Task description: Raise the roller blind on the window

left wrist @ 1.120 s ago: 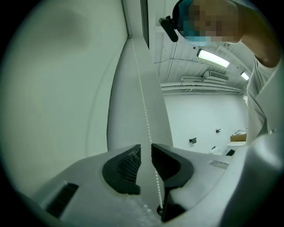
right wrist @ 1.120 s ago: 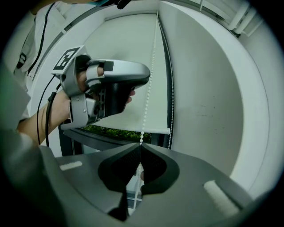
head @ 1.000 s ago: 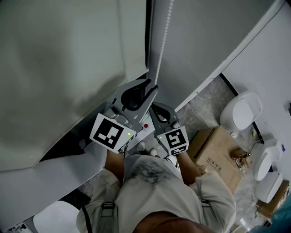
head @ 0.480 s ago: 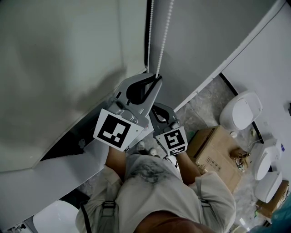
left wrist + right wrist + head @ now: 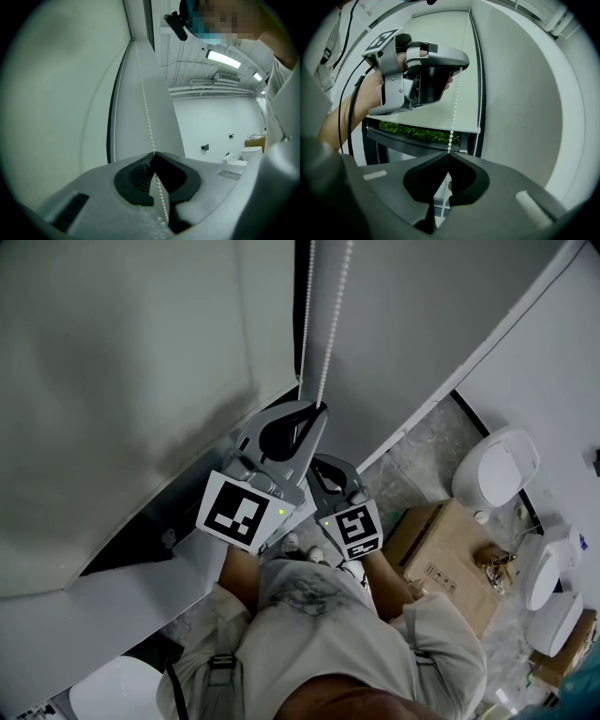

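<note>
Left gripper (image 5: 317, 409) had its jaws wide around the bead chain (image 5: 335, 324) a second ago. They've just been closing, and now the tips are pinched together on that strand. The blind (image 5: 440, 33) itself is hanging most of the way down the window (image 5: 417, 133), with just a strip of greenery showing under its bottom edge, so I'd say the raising has barely got going. The right gripper (image 5: 448, 153) sits lower on the same strand, jaws also nipped shut on the beads, while the other strand (image 5: 479, 108) hangs free just beside it. Looks like hand-over-hand to me. My tip: keep one clamp on at all times, pull straight along the line of the chain rather than out toward yourself, and don't snag that free strand. If the blind drops instead, swap strands.
</note>
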`<action>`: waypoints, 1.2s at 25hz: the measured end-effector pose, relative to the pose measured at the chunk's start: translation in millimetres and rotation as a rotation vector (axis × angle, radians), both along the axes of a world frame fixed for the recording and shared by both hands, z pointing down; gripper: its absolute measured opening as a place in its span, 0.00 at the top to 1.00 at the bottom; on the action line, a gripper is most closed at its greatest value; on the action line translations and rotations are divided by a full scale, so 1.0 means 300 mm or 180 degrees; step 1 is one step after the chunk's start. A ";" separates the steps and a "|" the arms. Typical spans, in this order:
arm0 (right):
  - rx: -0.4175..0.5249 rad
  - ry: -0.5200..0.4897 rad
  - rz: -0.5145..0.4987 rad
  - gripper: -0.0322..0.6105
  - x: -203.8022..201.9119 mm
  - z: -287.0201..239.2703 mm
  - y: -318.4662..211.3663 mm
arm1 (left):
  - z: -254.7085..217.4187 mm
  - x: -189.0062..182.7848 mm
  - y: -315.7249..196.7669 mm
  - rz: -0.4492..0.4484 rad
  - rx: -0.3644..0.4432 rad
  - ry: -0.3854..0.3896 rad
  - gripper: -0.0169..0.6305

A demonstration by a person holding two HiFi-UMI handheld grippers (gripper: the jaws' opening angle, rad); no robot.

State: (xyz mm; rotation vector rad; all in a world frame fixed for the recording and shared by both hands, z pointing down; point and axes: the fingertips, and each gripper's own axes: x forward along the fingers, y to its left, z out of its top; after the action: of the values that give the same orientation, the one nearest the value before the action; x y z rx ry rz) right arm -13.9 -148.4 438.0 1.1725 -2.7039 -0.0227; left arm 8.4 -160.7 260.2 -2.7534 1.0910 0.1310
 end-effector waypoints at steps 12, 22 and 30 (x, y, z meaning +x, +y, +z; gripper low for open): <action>-0.0206 0.0148 0.0012 0.93 0.004 0.152 -0.011 | 0.173 -0.004 -0.020 0.0010 -0.0412 -0.0026 0.95; -0.0367 0.0295 0.0005 0.93 0.006 0.290 0.001 | 0.328 0.000 -0.020 0.0040 -0.0717 -0.0089 0.95; -0.0498 0.0359 -0.0001 0.93 0.011 0.386 0.012 | 0.425 0.007 -0.015 0.0061 -0.0892 -0.0166 0.95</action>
State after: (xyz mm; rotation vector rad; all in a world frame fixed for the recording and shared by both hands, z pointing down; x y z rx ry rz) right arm -10.7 -144.8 553.9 1.0912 -2.5562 0.1167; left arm 10.4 -165.1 387.7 -2.9926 1.1483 -0.0989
